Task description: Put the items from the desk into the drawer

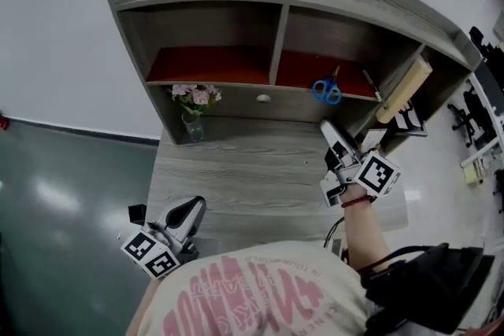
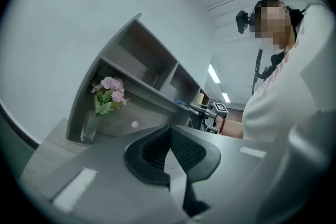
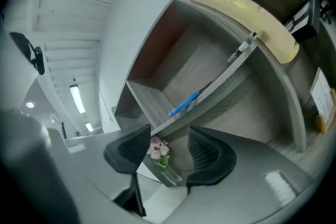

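Scissors [image 1: 327, 91] are lying upper right on the shelf [image 1: 295, 68], handles facing the right tool [image 1: 331, 131] just below, gaping empty; left tool [image 1: 194, 208], pinched closed, is hanging well apart at lower left.

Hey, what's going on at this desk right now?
A person stands at a wooden desk with a gripper in each hand. The right gripper points toward the shelf where blue-handled scissors lie; its jaws are apart with nothing between them. The left gripper sits low near the desk's front edge, jaws together and empty. The drawer looks closed, and a vase of pink flowers stands on the desk.
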Demonstrator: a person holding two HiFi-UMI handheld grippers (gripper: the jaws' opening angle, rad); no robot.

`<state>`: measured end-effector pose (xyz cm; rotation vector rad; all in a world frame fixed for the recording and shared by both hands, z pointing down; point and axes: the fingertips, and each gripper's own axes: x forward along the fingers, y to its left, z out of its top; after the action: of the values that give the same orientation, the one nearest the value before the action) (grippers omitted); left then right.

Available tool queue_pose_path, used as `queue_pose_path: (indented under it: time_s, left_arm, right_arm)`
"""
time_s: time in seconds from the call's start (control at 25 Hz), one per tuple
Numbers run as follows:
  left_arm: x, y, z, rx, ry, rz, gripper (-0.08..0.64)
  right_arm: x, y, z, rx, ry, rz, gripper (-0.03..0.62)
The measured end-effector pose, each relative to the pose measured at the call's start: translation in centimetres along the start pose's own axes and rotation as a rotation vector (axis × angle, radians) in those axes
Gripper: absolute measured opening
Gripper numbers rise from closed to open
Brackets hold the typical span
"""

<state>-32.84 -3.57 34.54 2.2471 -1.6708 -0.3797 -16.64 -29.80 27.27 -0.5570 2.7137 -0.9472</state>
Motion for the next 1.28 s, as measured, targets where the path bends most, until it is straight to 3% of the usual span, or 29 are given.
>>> queue_pose_path:
  time_s: [0.16,0.32,0.48,0.64,0.72,0.8,1.04,1.28]
  left_arm:
    - [-2.6,1.1,0.0,-0.016,-0.009,0.128,0.018]
    - [-4.1,1.4,0.1,-0.013,-0.018,0.198,0.018]
    - [-5.0,2.1,0.2,-0.009,-0.023,0.241,0.018]
    - [-5.4,2.4,0.0,-0.011,-0.021,0.254,0.018]
    - [-5.4,2.3,0.0,-0.014,-0.026,0.255,0.018]
    - [-5.4,2.1,0.1,-0.019,-0.027,0.252,0.018]
    - [-6.8,2.0,0.4,-0.025,-0.040,0.247,0.018]
    - [-7.2,1.5,0.1,-0.027,-0.030,0.193,0.018]
  right_arm:
    - [3.0,-0.4,1.7,0.022,-0.033,0.051,0.282]
    - [4.0,-2.5,2.9,0.162,-0.082,0.018,0.322]
    - [5.2,-4.1,3.1,0.388,-0.154,0.030,0.318]
    - [5.7,-5.1,3.3,0.539,-0.222,0.043,0.240]
    - [5.6,-5.0,3.6,0.540,-0.243,0.041,0.207]
    - [5.3,-5.0,3.8,0.522,-0.257,0.015,0.134]
    - [4.4,-4.5,2.9,0.497,-0.245,-0.029,0.052]
    - [2.4,-2.1,1.8,0.485,-0.220,0.020,0.049]
